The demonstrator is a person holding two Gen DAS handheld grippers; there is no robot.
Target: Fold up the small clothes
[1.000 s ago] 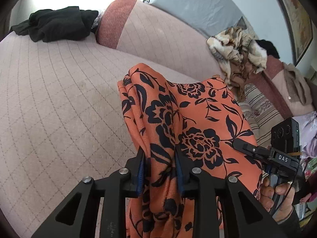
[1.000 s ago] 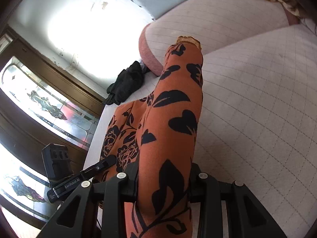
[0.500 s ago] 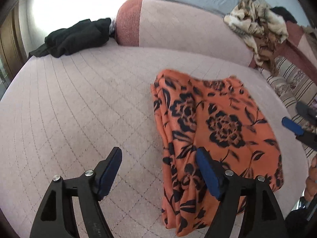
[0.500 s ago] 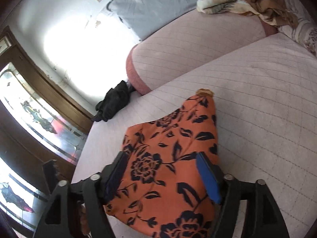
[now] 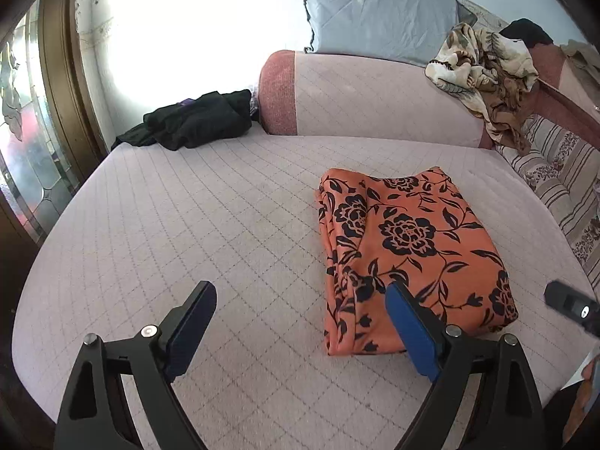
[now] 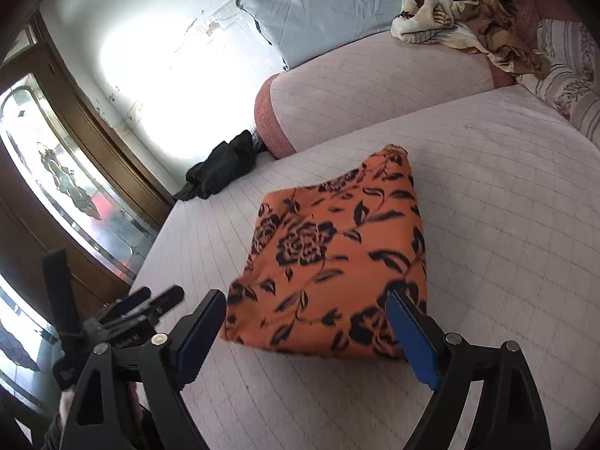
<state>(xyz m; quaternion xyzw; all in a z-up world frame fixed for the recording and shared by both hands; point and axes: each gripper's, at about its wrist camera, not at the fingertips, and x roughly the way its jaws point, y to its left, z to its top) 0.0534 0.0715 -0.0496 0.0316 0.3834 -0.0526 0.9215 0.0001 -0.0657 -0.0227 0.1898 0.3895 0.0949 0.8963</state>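
Both grippers, left [image 5: 300, 322] and right [image 6: 305, 328], jaws opening, nothing gripped. Folded cloth [image 5: 408, 247] flat mid-bed [image 5: 187, 225], released.

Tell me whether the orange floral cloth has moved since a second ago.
Yes. The orange floral cloth has dropped from between the jaws and now lies flat and folded on the pink bed cover, farther from the camera, free of both hand-held grippers.

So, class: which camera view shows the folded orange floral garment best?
The left wrist view: the orange floral garment is sharp there, its layered folded edge and whole outline visible on the bed. In the right wrist view the same garment is motion-blurred, with its near corners partly hidden behind the gripper's fingers.
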